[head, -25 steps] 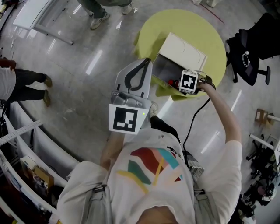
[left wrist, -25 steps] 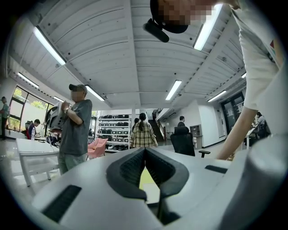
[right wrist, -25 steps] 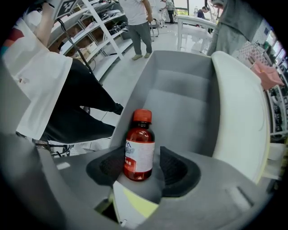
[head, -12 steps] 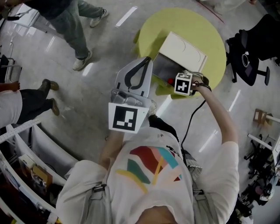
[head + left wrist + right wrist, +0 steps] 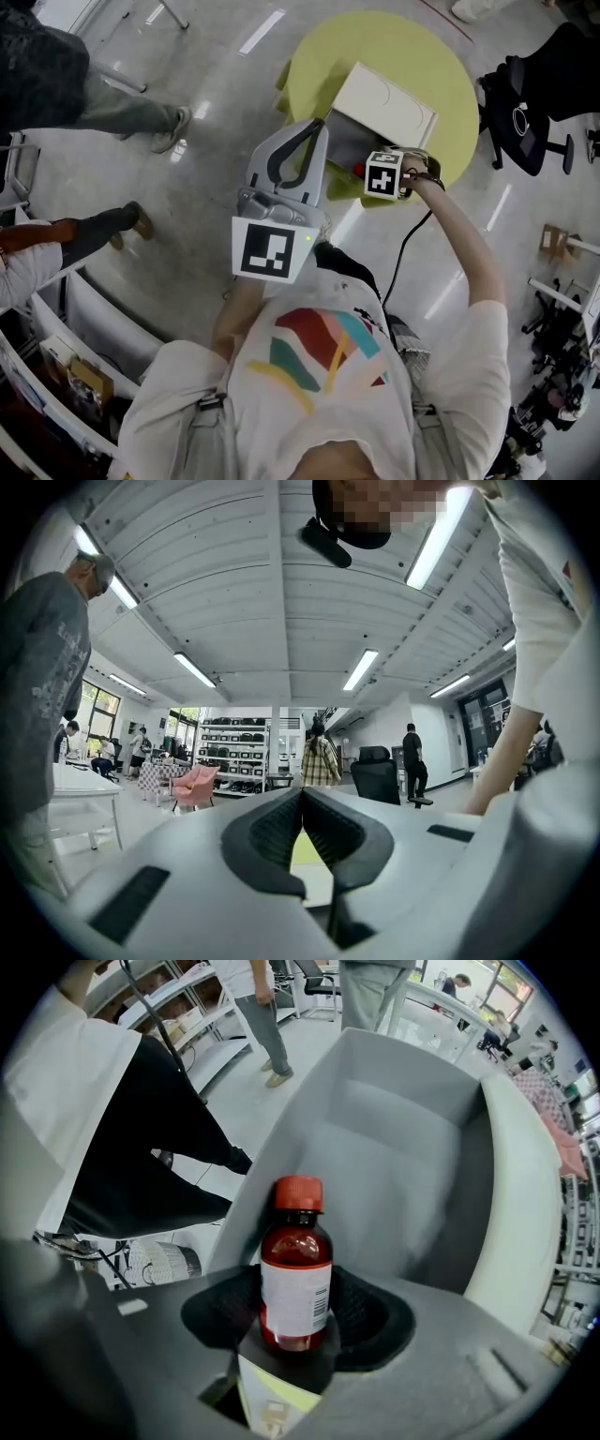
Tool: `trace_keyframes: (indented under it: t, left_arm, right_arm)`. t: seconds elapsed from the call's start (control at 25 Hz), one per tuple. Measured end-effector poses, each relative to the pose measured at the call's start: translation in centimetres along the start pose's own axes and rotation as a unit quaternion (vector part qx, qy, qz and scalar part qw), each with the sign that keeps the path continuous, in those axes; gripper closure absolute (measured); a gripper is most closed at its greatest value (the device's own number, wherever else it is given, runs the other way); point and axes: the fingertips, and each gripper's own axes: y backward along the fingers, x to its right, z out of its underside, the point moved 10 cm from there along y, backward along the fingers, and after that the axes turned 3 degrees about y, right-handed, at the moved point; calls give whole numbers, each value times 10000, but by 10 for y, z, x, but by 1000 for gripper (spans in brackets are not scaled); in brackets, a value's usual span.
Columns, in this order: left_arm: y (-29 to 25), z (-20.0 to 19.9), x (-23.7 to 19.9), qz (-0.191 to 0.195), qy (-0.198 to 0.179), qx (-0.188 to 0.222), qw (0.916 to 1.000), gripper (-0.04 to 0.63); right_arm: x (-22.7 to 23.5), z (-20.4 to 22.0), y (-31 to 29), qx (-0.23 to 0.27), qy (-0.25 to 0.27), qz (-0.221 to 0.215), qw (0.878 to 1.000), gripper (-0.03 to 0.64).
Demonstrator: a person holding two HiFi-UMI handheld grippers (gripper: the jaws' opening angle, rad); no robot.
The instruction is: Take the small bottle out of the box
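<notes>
A small brown bottle (image 5: 295,1279) with a red cap and a white label stands upright between the jaws of my right gripper (image 5: 295,1309), which is shut on its body. Behind it is the grey inside of the open white box (image 5: 403,1157). In the head view the box (image 5: 386,101) lies on a round yellow table (image 5: 417,42), and my right gripper (image 5: 364,172) is at the box's near open side, with the bottle's red cap (image 5: 357,171) just showing. My left gripper (image 5: 312,129) is raised well above the table, shut and empty, its fingertips (image 5: 302,797) meeting.
A person in dark clothes (image 5: 56,84) walks at the far left, and another person's leg (image 5: 84,230) is nearby. A black office chair (image 5: 525,103) stands right of the table. A black cable (image 5: 408,244) hangs from the right gripper. Shelving (image 5: 56,356) runs along the lower left.
My right gripper has shifted a little to the left with the bottle in it. People have walked across the floor at the upper left. The left gripper has stayed put.
</notes>
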Motion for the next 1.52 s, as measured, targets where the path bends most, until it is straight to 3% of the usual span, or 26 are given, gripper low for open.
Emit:
trace_keyframes:
  t: [0.56, 0.84, 1.12, 1.28, 1.52]
  left_arm:
    - [0, -3, -3, 50, -10, 17, 10000, 581]
    - [1, -9, -4, 5, -81, 112, 9999, 581]
    - [2, -19, -3, 66, -126, 261, 9996, 581]
    - [1, -25, -2, 139, -167, 391, 9990, 581]
    - [1, -35, 1, 238, -191, 564, 9979, 581]
  right_arm:
    - [-1, 0, 3, 93, -102, 57, 9999, 403]
    - [2, 4, 11, 542, -935, 231, 9939, 403]
    - [1, -7, 42, 999, -1208, 582, 9859, 403]
    - [-2, -9, 63, 1407, -1487, 935, 9743, 405]
    - [-17, -7, 112, 2073, -1954, 1853, 9405, 405]
